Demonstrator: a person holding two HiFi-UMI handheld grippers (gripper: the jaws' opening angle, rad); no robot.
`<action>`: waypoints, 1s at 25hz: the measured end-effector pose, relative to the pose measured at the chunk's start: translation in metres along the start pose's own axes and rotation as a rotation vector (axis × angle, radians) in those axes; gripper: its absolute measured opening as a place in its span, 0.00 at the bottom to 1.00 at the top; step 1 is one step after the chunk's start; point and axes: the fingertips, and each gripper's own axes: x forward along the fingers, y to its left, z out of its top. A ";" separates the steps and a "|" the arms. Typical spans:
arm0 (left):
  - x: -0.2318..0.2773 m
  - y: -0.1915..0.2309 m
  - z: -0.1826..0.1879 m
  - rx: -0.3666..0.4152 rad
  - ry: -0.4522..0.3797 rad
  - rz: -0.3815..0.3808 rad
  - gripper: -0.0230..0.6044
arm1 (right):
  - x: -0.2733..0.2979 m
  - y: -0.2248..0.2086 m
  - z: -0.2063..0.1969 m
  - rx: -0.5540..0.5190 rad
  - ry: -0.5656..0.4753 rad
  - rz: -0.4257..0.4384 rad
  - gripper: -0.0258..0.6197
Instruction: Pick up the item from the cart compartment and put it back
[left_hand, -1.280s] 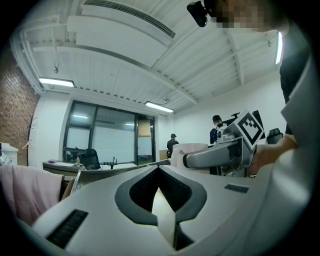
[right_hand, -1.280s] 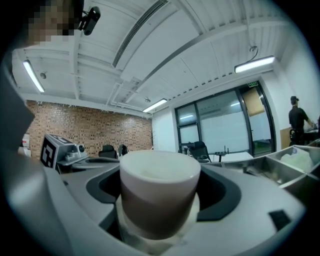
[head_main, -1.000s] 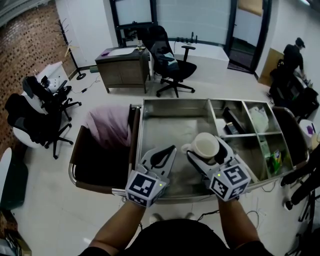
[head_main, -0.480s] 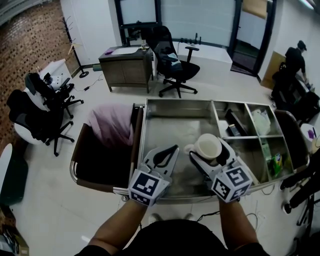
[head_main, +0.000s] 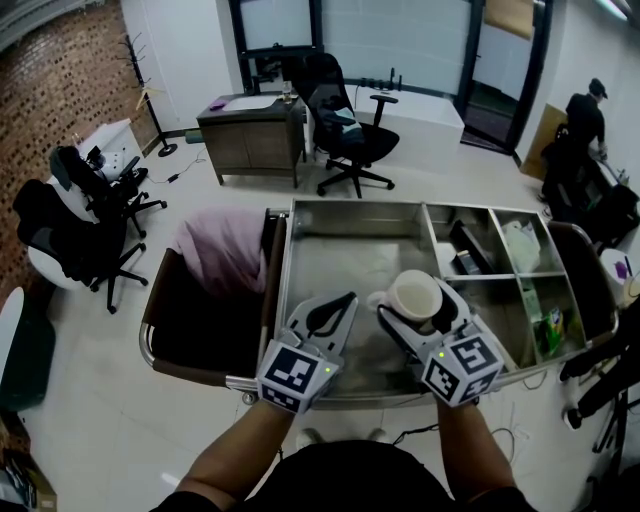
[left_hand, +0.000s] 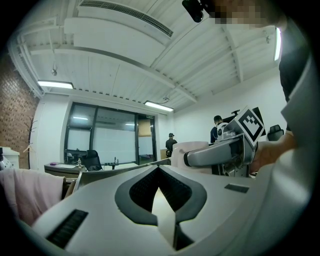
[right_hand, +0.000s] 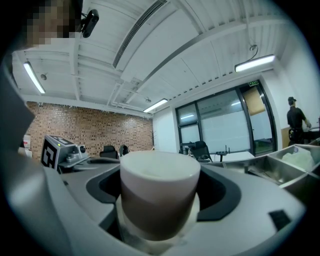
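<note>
A white mug (head_main: 415, 296) is held upright over the big steel compartment (head_main: 345, 240) of the cart. My right gripper (head_main: 419, 300) is shut on the mug, one jaw on each side of it. In the right gripper view the mug (right_hand: 157, 195) fills the space between the jaws of that gripper (right_hand: 159, 210). My left gripper (head_main: 346, 298) hovers beside it to the left, shut, with nothing in it. In the left gripper view that gripper's (left_hand: 159, 168) jaw tips meet in a point, and the right gripper (left_hand: 220, 152) shows at the right.
Small cart compartments on the right hold a white bag (head_main: 518, 238), a dark item (head_main: 462, 246) and a green packet (head_main: 548, 325). A pink cloth bag (head_main: 220, 250) hangs at the cart's left end. Office chairs (head_main: 345, 125), a desk (head_main: 250, 130) and a person (head_main: 585, 115) stand farther off.
</note>
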 end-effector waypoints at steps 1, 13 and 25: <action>0.000 0.000 0.000 0.000 0.001 -0.001 0.03 | 0.000 0.000 0.000 -0.001 0.000 0.000 0.75; 0.001 0.000 0.000 -0.001 0.004 -0.006 0.04 | 0.004 -0.003 -0.001 0.010 0.004 -0.001 0.75; 0.002 -0.004 -0.001 0.018 0.012 -0.021 0.03 | 0.032 -0.017 0.008 -0.018 0.028 -0.012 0.75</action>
